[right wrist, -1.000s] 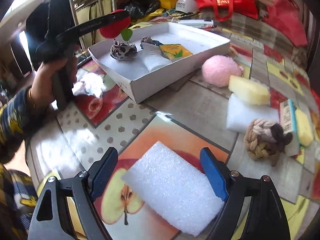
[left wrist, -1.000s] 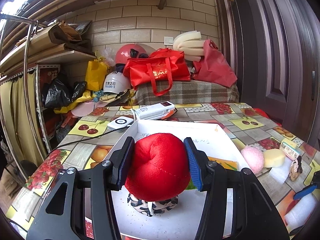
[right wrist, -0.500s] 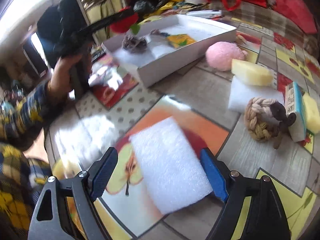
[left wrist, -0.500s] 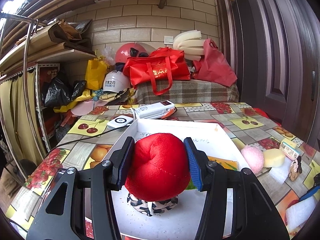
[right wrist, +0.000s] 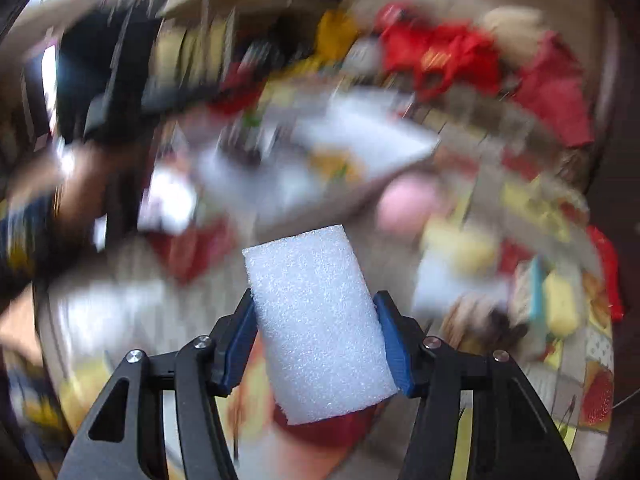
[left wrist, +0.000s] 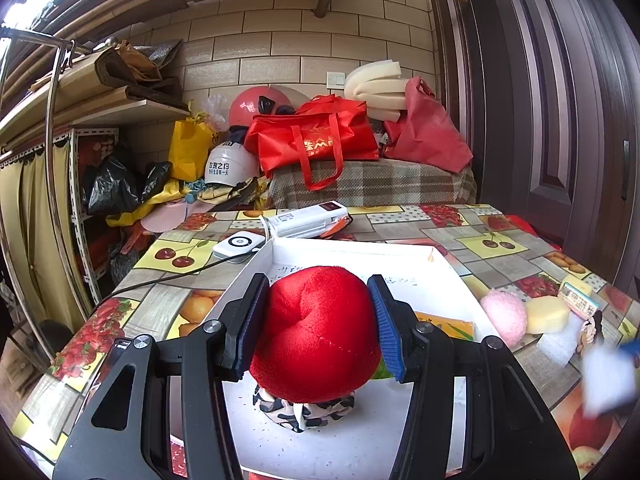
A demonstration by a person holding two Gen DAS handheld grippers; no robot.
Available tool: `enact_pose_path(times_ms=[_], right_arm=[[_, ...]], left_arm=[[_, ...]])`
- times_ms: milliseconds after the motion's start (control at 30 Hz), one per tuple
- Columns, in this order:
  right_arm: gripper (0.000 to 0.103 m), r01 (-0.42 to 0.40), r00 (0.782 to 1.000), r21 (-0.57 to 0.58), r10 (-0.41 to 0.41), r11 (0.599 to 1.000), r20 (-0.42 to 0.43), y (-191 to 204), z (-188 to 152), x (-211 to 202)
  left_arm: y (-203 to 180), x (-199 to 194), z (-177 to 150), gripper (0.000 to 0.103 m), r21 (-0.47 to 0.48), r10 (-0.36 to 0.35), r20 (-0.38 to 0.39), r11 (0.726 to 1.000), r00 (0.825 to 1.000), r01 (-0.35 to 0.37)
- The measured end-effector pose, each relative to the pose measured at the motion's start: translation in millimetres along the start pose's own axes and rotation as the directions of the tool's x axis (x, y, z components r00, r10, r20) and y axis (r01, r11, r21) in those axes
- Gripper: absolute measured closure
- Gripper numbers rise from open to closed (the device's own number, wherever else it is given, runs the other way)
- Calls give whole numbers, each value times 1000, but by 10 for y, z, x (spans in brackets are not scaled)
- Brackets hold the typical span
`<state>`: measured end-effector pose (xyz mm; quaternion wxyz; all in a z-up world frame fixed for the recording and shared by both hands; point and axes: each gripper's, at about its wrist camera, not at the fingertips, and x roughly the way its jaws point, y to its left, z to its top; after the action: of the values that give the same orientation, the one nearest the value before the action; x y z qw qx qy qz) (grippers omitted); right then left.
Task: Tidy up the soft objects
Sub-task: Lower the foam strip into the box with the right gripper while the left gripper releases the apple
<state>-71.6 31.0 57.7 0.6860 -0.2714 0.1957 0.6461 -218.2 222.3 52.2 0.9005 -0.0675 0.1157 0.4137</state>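
My left gripper is shut on a red plush ball and holds it over the white box. A black-and-white patterned soft piece lies in the box under the ball, and a yellow sponge lies in the box to its right. My right gripper is shut on a white foam block and holds it above the table; that view is blurred by motion. The foam also shows as a white blur in the left wrist view.
A pink puff, a yellow sponge and a white foam sheet lie on the fruit-print table right of the box. A white device and a cable lie behind the box. Bags and helmets pile up at the back.
My right gripper has closed on the white foam block and lifted it off the table, swinging fast. My left gripper with the red ball has not moved.
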Motion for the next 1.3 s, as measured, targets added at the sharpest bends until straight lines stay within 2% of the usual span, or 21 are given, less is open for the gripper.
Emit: enact_pose_path(times_ms=[67, 133, 233, 300, 367, 433, 833, 1100, 1200, 1267, 1300], right_arm=[[45, 85, 986, 83, -96, 993, 138, -71, 144, -71], [45, 156, 957, 184, -195, 970, 216, -127, 256, -42], [44, 239, 911, 276, -314, 931, 268, -154, 330, 110], [44, 276, 894, 269, -350, 923, 281, -93, 339, 247], [44, 274, 900, 256, -341, 927, 271, -26, 379, 352], [44, 267, 888, 273, -346, 924, 303, 5, 412, 336], [44, 186, 920, 292, -271, 938, 283, 116, 660, 700], [44, 151, 945, 269, -219, 951, 242, 183, 789, 920], [43, 140, 954, 282, -206, 949, 219, 160, 822, 987], [43, 128, 961, 277, -188, 952, 202, 154, 830, 1022], [41, 125, 962, 273, -185, 954, 203, 155, 827, 1021]], left_arm=[[-1, -1, -2, 52, -1, 0, -2, 1000, 1000, 0], [-7, -2, -3, 52, -1, 0, -1, 1000, 1000, 0], [1, -2, -1, 52, -1, 0, -1, 1000, 1000, 0], [1, -1, -1, 52, -1, -1, -1, 1000, 1000, 1], [-8, 1, -2, 52, -2, -1, -3, 1000, 1000, 1], [4, 0, -1, 52, -1, -1, -3, 1000, 1000, 1], [56, 66, 5, 52, -44, 11, -15, 999, 1000, -12], [-28, 234, 49, 52, -4, 22, -28, 1000, 999, -22], [-19, 317, 57, 52, -12, 21, -59, 1000, 998, -22], [30, 394, 56, 46, -37, 22, -95, 999, 995, -25], [58, 421, 53, 39, -51, 22, -109, 998, 994, -27]])
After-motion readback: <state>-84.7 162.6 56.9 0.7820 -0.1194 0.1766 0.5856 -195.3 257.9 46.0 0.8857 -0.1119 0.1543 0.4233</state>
